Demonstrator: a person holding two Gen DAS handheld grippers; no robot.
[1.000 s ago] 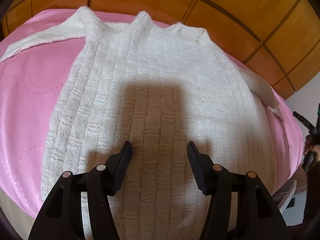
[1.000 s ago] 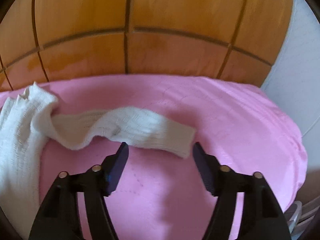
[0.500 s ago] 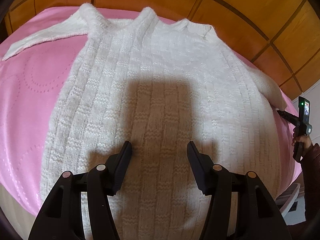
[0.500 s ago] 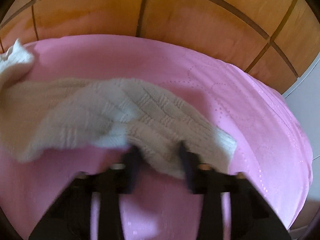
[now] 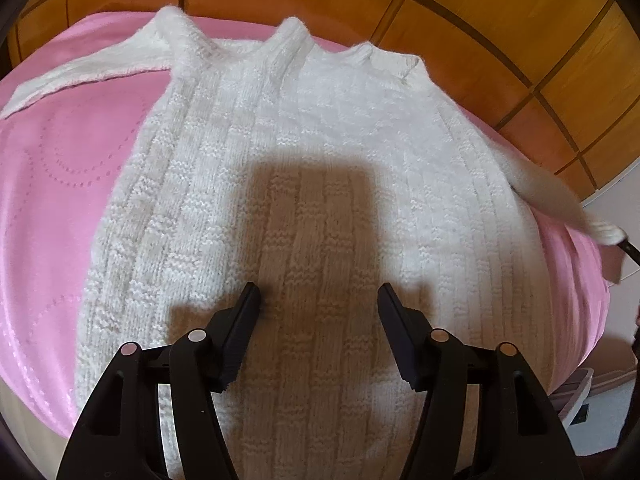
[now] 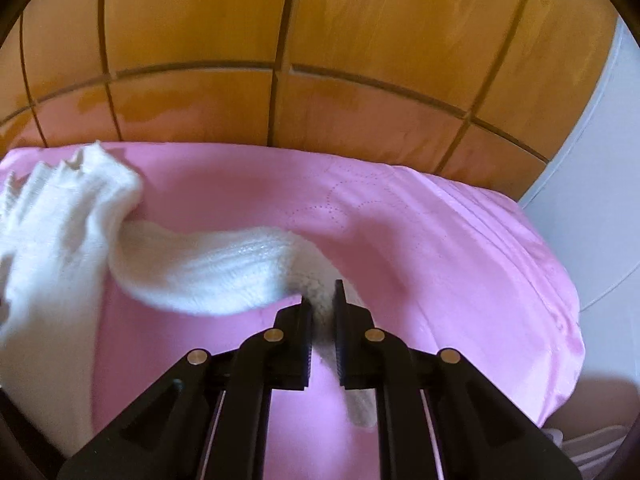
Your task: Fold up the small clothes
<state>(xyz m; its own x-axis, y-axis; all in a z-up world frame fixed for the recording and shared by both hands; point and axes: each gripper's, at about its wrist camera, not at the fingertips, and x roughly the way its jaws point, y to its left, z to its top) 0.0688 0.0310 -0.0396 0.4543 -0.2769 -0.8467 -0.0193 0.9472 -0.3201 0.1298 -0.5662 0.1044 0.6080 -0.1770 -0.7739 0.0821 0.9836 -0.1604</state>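
A white knitted sweater point(image 5: 304, 184) lies flat on a pink bed cover point(image 5: 52, 184). Behind the bed is a wall of orange-brown wooden panels point(image 6: 192, 20).

The left wrist view shows most of the sweater. Its body is spread out, with the neck at the far side. One sleeve point(image 5: 84, 70) stretches flat to the left over the pink cover. The left claw point(image 5: 319, 300) hangs over the lower middle of the sweater. Its two fingers stand well apart with nothing between them, and a dark shadow falls on the knit under them. At the right edge of this view the other sleeve runs off the sweater, and its end is lifted. A thin dark tip shows right beside that end, but it is too small to say more.

The right wrist view shows what that view cannot. Here the right claw point(image 6: 323, 298) is up close, and its jaws have just been closing. They are now pressed together on the cuff end of the right sleeve point(image 6: 208, 268). White knit shows in the thin gap between the fingers, and a bit of the cuff hangs out below them. The sleeve curves from the claw back to the sweater's shoulder at the left. This view shows only a small edge of the sweater's body. A pale wall point(image 6: 592, 184) stands at the right.

No boxes or baskets show in either view.
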